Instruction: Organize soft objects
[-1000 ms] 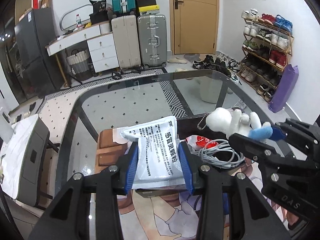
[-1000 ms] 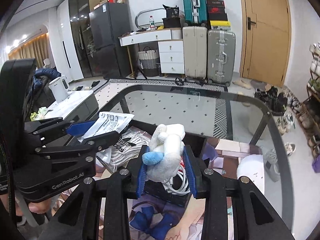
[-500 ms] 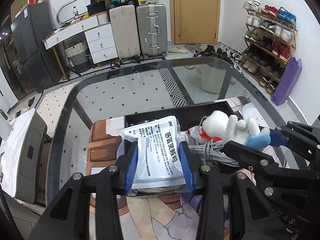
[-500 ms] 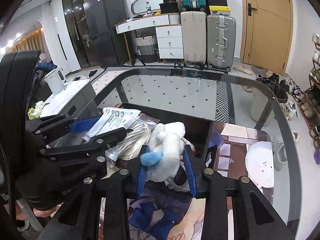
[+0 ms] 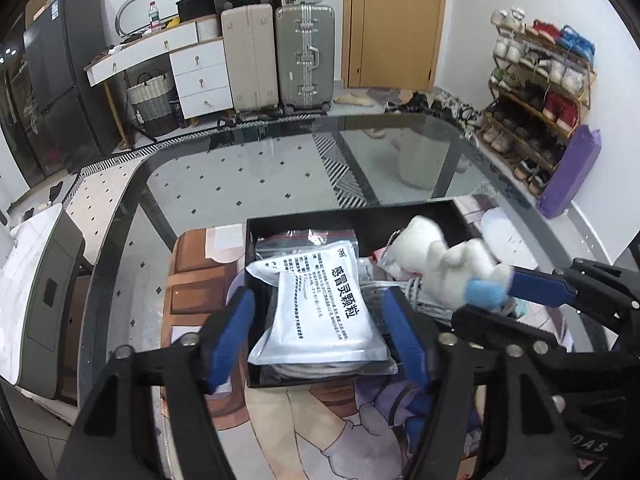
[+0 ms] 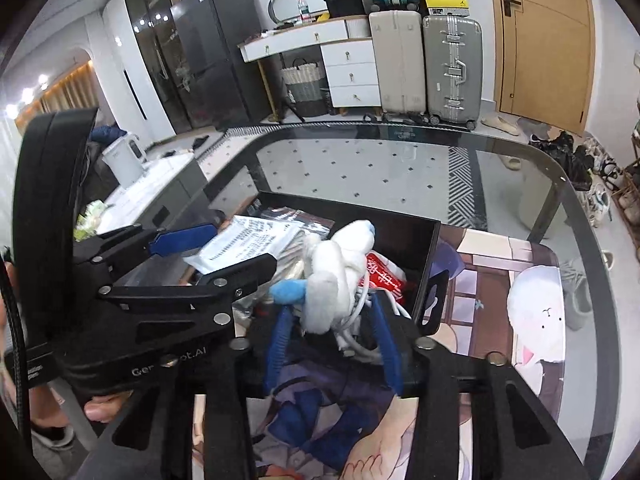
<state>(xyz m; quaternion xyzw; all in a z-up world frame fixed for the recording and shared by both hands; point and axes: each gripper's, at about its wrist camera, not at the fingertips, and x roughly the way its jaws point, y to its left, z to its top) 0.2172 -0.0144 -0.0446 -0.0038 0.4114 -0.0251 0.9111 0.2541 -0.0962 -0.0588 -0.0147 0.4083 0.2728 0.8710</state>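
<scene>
A white medicine sachet [image 5: 320, 308] with black print lies in the black box [image 5: 348, 220], on top of bagged cables. My left gripper [image 5: 318, 338] straddles it, its jaws opening, both blue pads clear of the sachet. A white plush toy [image 6: 336, 276] with a blue tip hangs over the box's right half, above a white cable [image 6: 360, 312] and a red packet [image 6: 380, 276]. My right gripper [image 6: 332, 342] is around the toy's lower end, its jaws opening and pads apart from it. In the left wrist view the toy [image 5: 440, 264] sits at the right gripper's [image 5: 488, 300] fingertips.
The box stands on a cartoon-printed mat [image 6: 532, 312] on a glass table [image 5: 280, 168]. A clear bag [image 5: 304, 240] lies under the sachet. The left gripper [image 6: 224, 250] fills the left of the right wrist view. Suitcases and a shoe rack stand far behind.
Both grippers came down over the black box. The left jaws spread and let go of the sachet, which now lies in the box. The right jaws widened and the toy slipped loose.
</scene>
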